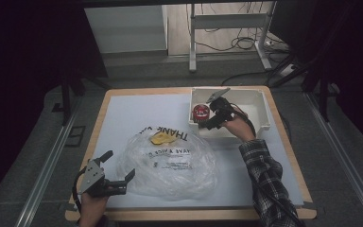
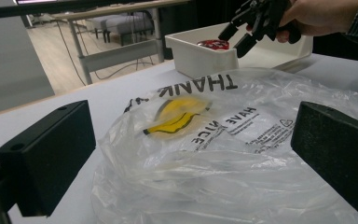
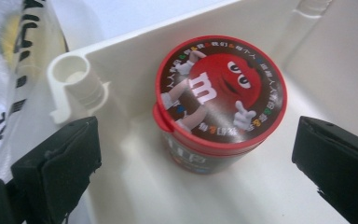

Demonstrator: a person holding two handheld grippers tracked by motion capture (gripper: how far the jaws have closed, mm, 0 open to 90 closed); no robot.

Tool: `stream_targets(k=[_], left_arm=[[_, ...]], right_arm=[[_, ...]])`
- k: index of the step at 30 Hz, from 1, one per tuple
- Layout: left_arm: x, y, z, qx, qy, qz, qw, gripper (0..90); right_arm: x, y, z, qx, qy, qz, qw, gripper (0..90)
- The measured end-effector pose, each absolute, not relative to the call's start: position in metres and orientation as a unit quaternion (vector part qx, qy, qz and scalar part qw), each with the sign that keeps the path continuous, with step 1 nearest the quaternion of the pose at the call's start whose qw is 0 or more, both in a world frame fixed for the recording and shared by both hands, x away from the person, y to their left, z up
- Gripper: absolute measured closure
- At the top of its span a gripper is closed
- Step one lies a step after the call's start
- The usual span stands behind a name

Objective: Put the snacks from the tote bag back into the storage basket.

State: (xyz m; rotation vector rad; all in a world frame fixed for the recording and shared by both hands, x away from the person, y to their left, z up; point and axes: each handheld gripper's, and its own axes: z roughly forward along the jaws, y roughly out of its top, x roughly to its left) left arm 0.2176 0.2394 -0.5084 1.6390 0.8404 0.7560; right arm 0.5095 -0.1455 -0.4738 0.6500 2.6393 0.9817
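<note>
A candy tub (image 1: 200,112) with a red lid and a cartoon face (image 3: 221,100) stands upright in the left end of a white bin (image 1: 253,101). My right gripper (image 1: 207,120) hangs over the bin beside the tub, open. In the right gripper view (image 3: 196,158) its jaws stand well clear on either side of the tub. A crumpled clear plastic bag (image 1: 170,163) with black lettering and a yellow mark lies mid-table. My left gripper (image 1: 120,164) is open at the bag's near-left edge, and in the left gripper view (image 2: 191,154) its jaws frame the bag (image 2: 214,154) without pressing it.
A white sheet (image 1: 132,113) covers the wooden table, whose edges show all round. The bin's near wall (image 2: 200,58) stands just behind the bag. A metal desk frame (image 1: 192,42) and loose cables stand on the floor beyond the table.
</note>
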Motion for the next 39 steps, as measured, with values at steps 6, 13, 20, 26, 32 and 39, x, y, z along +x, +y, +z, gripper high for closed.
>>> stream_targets(k=[6, 13, 20, 26, 32, 39], left_arm=[[0.217, 0.239, -0.508, 0.69, 0.351, 0.322, 0.545, 0.0], [0.216, 0.239, -0.508, 0.688, 0.351, 0.323, 0.547, 0.0], [0.216, 0.239, -0.508, 0.688, 0.351, 0.323, 0.547, 0.0], [0.217, 0.238, -0.508, 0.689, 0.351, 0.322, 0.546, 0.0], [0.217, 0.238, -0.508, 0.688, 0.351, 0.323, 0.546, 0.0], [0.217, 0.238, -0.508, 0.688, 0.351, 0.323, 0.546, 0.0]], right_arm=[[0.504, -0.149, -0.474, 0.233, 0.897, 0.356, 0.119, 1.4], [0.496, -0.156, -0.476, 0.238, 0.89, 0.372, 0.119, 1.4], [0.485, -0.163, -0.476, 0.241, 0.88, 0.393, 0.116, 1.4], [0.479, -0.169, -0.478, 0.245, 0.874, 0.404, 0.114, 1.4], [0.475, -0.173, -0.479, 0.247, 0.87, 0.412, 0.112, 1.4], [0.468, -0.174, -0.482, 0.245, 0.866, 0.42, 0.114, 1.4]])
